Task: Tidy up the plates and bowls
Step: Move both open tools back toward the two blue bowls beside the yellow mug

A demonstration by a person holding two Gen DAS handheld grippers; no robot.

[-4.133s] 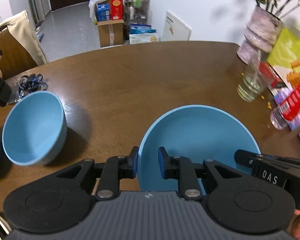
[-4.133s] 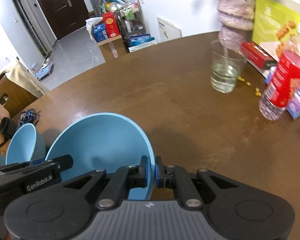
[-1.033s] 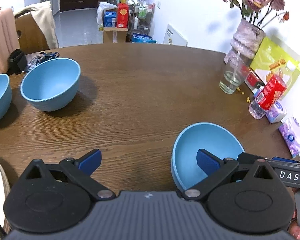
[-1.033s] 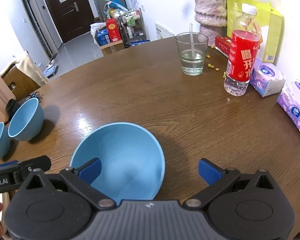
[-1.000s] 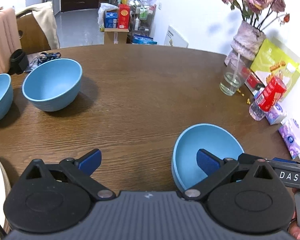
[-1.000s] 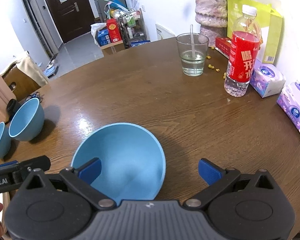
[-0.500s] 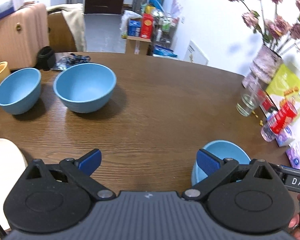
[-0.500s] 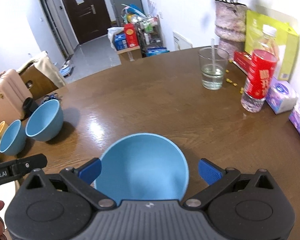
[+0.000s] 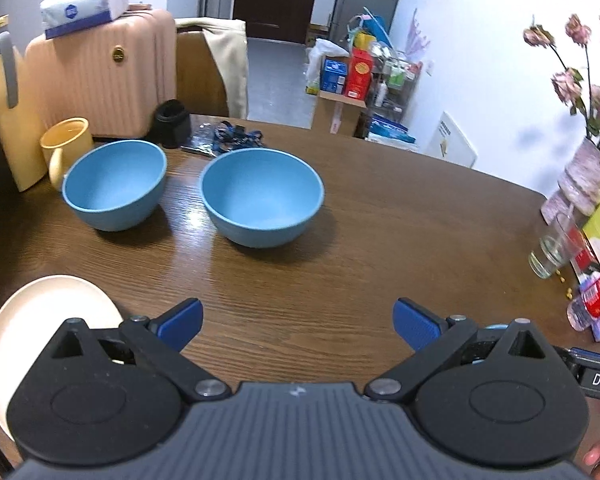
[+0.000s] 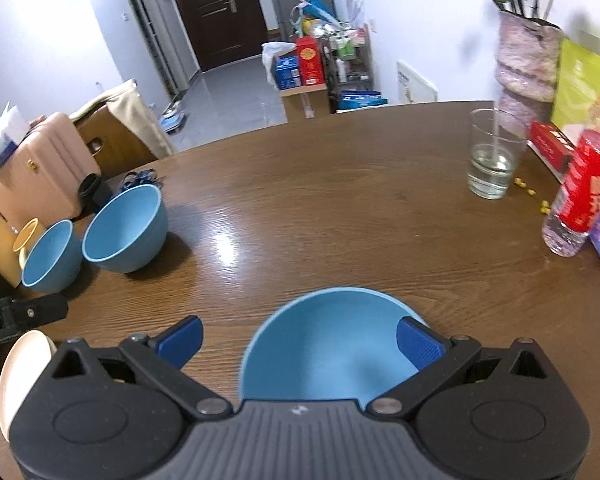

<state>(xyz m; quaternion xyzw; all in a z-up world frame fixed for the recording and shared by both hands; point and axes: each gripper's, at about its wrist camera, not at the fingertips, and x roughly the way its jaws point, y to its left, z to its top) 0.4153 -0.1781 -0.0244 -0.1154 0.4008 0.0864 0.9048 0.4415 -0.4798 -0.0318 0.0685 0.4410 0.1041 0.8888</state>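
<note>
Brown wooden bench [image 9: 380, 216], round-edged, carrying everything. Left hand-held gripper [image 9: 296, 322]: jaws spread wide, holding nothing, hovering over bare wood near the front edge. Just to its left at that edge, cream plate [image 9: 32, 320]; farther out toward the far-left edge, larger blue bowl [image 9: 262, 196] and smaller blue bowl [image 9: 114, 182], side by side and apart. Right hand-held gripper [image 10: 300, 338]: likewise released, third blue bowl [image 10: 332, 340] directly beneath near the front edge. Likely nearer the far pair: left one. Round bowls, no long axis.
</note>
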